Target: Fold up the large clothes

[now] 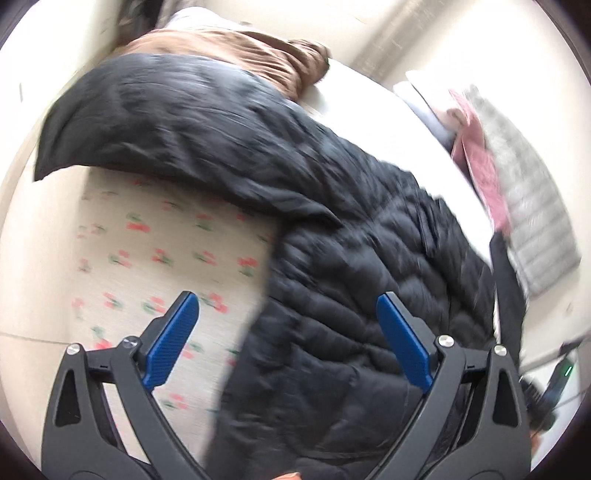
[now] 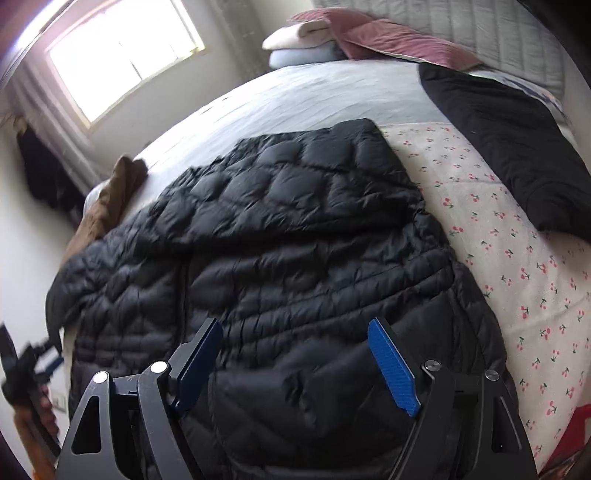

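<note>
A black quilted puffer jacket (image 2: 280, 236) lies spread on the bed, one part folded over its body; it also shows in the left wrist view (image 1: 351, 258), blurred. My left gripper (image 1: 288, 306) is open and empty, hovering above the jacket's edge where it meets the cherry-print sheet (image 1: 155, 251). My right gripper (image 2: 295, 332) is open and empty, just above the jacket's near part. The other gripper shows at the left edge of the right wrist view (image 2: 22, 365).
A second black garment (image 2: 517, 147) lies on the cherry-print sheet (image 2: 517, 277) at right. A brown garment (image 2: 110, 199) lies at the bed's far left edge. Folded clothes and pink fabric (image 2: 351, 40) are stacked by the grey headboard (image 2: 480, 33). A window (image 2: 122, 55) is behind.
</note>
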### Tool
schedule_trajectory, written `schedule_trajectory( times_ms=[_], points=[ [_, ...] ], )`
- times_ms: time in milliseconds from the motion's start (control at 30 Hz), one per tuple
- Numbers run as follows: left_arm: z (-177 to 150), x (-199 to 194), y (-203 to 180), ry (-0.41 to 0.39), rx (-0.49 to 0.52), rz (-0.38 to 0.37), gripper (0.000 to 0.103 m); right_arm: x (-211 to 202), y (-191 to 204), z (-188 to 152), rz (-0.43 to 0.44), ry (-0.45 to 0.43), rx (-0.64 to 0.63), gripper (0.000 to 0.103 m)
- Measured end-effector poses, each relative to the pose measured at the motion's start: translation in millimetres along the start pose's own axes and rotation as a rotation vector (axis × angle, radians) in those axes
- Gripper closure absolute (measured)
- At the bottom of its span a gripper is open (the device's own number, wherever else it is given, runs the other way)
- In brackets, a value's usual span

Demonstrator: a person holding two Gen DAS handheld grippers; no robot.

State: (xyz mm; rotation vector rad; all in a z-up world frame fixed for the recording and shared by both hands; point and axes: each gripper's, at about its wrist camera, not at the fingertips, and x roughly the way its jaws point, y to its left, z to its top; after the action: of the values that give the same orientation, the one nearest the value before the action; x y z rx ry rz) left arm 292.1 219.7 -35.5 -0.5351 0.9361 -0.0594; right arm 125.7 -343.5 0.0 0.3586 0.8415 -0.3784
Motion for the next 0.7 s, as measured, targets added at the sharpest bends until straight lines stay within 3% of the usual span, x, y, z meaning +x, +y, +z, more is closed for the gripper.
schedule_trajectory(
  times_ms=[233, 333, 500, 600, 667, 700],
  points=[
    [41, -14, 73, -0.074, -0.152, -0.013, 0.006, 7, 18, -14, 0.034, -0.006, -0.109, 0.021],
    [53, -3, 101, -0.083, -0.247, -0.041, 0.006, 16, 14, -17, 0.088, 0.001, -0.065, 0.021],
    [53, 22, 145, -0.146, -0.515, -0.137, 0.008, 23, 7, -14, 0.109, 0.009, -0.021, 0.021],
    [49, 27, 161, -0.211, -0.654, -0.201, 0.019, 22, 8, -15, 0.136, 0.008, -0.029, 0.021],
    [52, 26, 164, -0.241, -0.676, -0.193, 0.035, 21, 7, -14, 0.147, 0.001, -0.025, 0.021],
    [54, 23, 164, -0.254, -0.683, -0.192, 0.053, 20, 7, -13, 0.151, -0.003, -0.028, 0.021]
  ],
)
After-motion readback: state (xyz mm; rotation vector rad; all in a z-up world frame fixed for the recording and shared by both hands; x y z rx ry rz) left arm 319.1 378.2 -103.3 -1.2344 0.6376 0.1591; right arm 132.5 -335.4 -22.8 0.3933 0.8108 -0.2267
